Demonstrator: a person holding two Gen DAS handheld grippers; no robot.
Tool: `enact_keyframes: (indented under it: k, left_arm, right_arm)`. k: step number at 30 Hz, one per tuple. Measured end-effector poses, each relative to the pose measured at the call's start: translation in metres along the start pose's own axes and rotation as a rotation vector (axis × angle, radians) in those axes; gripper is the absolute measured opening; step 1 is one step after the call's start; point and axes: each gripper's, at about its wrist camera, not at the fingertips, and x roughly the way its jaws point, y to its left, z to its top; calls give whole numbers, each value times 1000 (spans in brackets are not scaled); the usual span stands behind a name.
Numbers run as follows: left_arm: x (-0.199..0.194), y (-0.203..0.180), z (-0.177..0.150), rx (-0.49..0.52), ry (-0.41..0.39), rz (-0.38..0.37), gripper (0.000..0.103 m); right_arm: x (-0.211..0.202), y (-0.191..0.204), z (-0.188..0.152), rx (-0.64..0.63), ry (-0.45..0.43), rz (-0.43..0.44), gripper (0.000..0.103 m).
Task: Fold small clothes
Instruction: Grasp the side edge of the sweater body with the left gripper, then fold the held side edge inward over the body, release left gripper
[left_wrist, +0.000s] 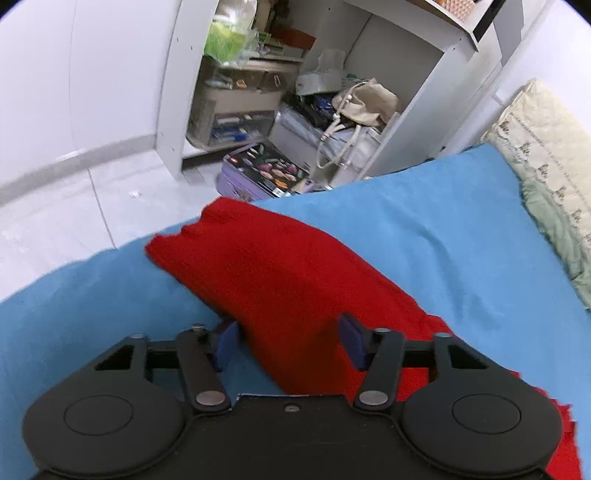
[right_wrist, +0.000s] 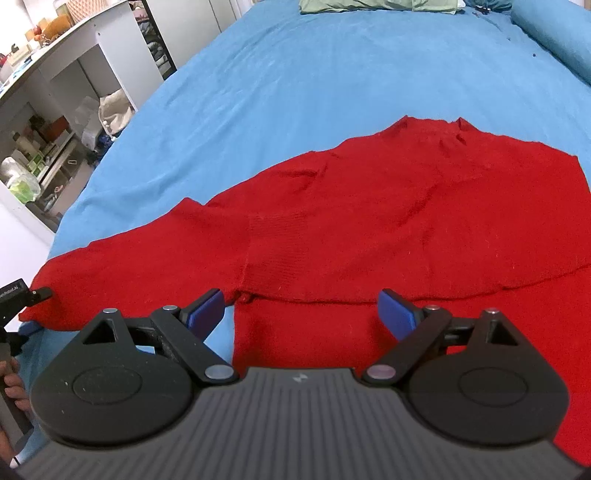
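A red knitted sweater lies spread on the blue bed sheet, one sleeve folded across its body and the other sleeve stretched toward the bed's left edge. My left gripper is open, its blue pads on either side of that sleeve near its base. My right gripper is open and empty, low over the sweater's near hem. The left gripper's body shows at the far left of the right wrist view.
An open white cabinet full of boxes and bags stands beside the bed, above a white tiled floor. A patterned pillow and a green one lie at the head. A blue bolster lies at the right.
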Motion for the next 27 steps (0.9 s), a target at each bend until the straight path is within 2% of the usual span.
enact_keyframes:
  k: [3,4,5,8,11,13,17,20,24,27]
  left_arm:
    - [0,0,0,-1,-23,37,28]
    - [1,2,1,-5,-29,41,13]
    - [1,4,3,-9,-33,43,8]
    - [-5,-1,6,-9,-51,48,6]
    - [-23,-24,10,68,-118,40,6]
    - [-43,-49,10,135,-169,5,6]
    - [-81,-118,0,274,-249,-120,5]
    - [-104,-185,-27,373,-269,-275,5]
    - [-112,-273,-86,452,-200,-463,5]
    - [-102,-332,-147,530,-121,-540,5]
  right_arm:
    - [2,-3,4,16,-7,-13,103]
    - [1,-6,5,27,-13,-11,103]
    - [0,-8,6,35,-18,-10,103]
    - [-3,-18,8,59,-36,-5,103]
    - [-9,-32,12,85,-56,3,103]
    - [-17,-45,15,106,-74,10,103]
    - [-37,-76,22,155,-122,15,103]
    - [-53,-109,26,198,-157,16,103]
    - [-72,-161,30,239,-199,-5,103]
    - [-82,-199,33,246,-210,-43,103]
